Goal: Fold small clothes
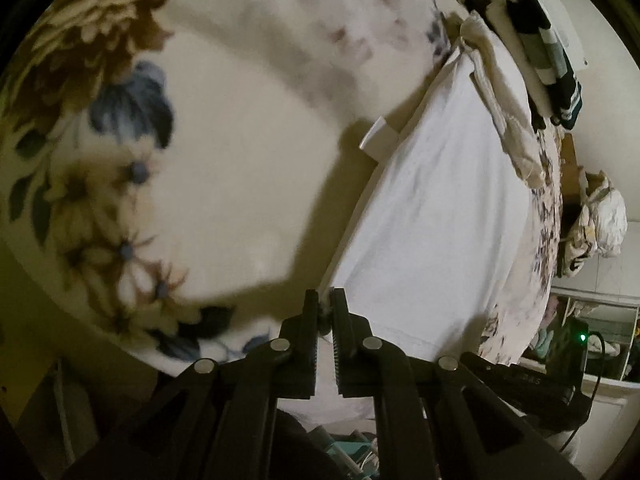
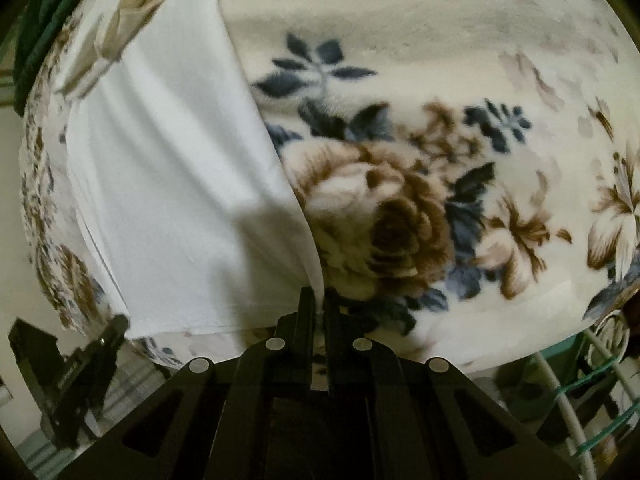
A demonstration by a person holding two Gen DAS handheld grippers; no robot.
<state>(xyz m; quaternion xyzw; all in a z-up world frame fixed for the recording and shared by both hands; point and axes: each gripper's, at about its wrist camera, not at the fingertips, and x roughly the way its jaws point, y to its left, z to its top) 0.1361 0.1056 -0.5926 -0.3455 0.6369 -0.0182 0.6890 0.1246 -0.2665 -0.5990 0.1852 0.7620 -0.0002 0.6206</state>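
Observation:
A white garment lies spread on a floral blanket. My left gripper is shut on the garment's near corner. In the right wrist view the same white garment runs from the top down to my right gripper, which is shut on its lower right edge. The left gripper shows at the lower left of the right wrist view, at the garment's other near corner. A small white tab sticks out from the garment's far edge.
A cream cloth and dark folded clothes lie at the far side of the blanket. A shelf with a green light stands at the right. A wire basket sits at the lower right of the right wrist view.

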